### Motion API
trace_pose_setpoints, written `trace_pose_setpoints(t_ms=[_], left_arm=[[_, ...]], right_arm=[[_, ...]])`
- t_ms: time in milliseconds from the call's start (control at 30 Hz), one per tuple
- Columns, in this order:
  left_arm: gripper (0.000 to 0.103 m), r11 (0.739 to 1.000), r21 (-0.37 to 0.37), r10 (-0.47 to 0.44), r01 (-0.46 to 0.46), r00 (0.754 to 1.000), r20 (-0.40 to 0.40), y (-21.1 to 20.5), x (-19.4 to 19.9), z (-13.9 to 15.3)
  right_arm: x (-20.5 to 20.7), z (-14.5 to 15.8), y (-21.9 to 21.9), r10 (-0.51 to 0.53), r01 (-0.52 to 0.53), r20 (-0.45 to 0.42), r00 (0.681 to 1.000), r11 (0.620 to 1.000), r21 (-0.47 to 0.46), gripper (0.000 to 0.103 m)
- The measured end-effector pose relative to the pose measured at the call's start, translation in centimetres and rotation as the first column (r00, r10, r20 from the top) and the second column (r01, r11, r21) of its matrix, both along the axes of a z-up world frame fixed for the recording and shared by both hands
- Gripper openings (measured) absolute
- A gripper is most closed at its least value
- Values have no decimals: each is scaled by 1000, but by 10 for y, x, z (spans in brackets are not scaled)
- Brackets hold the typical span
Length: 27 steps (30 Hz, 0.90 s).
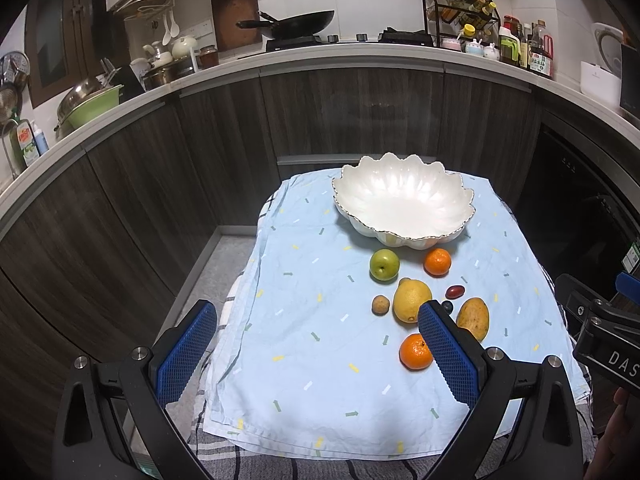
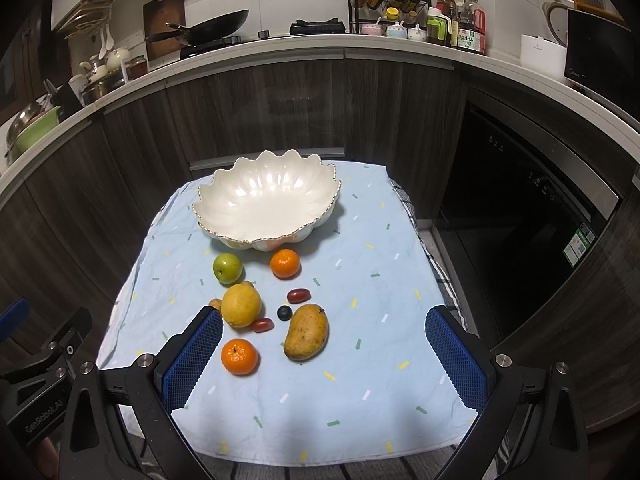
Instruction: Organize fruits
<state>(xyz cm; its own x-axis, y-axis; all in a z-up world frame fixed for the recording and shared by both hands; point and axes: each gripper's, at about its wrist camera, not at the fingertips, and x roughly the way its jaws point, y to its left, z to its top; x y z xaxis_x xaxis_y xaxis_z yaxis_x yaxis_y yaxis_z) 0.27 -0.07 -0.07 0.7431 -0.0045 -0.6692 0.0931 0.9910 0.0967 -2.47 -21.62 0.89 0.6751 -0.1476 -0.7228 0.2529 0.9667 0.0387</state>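
Observation:
An empty white scalloped bowl stands at the far end of a light blue cloth. In front of it lie a green apple, two oranges, a lemon, a mango, two red dates, a blueberry and a small brown fruit. My left gripper is open and empty, above the cloth's near left. My right gripper is open and empty, with the near orange and mango between its fingers in view.
A dark cabinet front and curved counter stand behind the table, with a wok, a spice rack and bottles on top. A dark oven door is to the right. A checked cloth lies under the blue one.

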Motion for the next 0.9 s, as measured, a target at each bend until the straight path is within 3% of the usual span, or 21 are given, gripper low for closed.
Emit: trace_pose_setpoints(t_ms=[900], left_arm=[[102, 1000, -1, 2, -2, 1000, 3, 2, 0, 1]], right_arm=[[0, 0, 0, 0, 0, 1, 1000, 1000, 0, 103]])
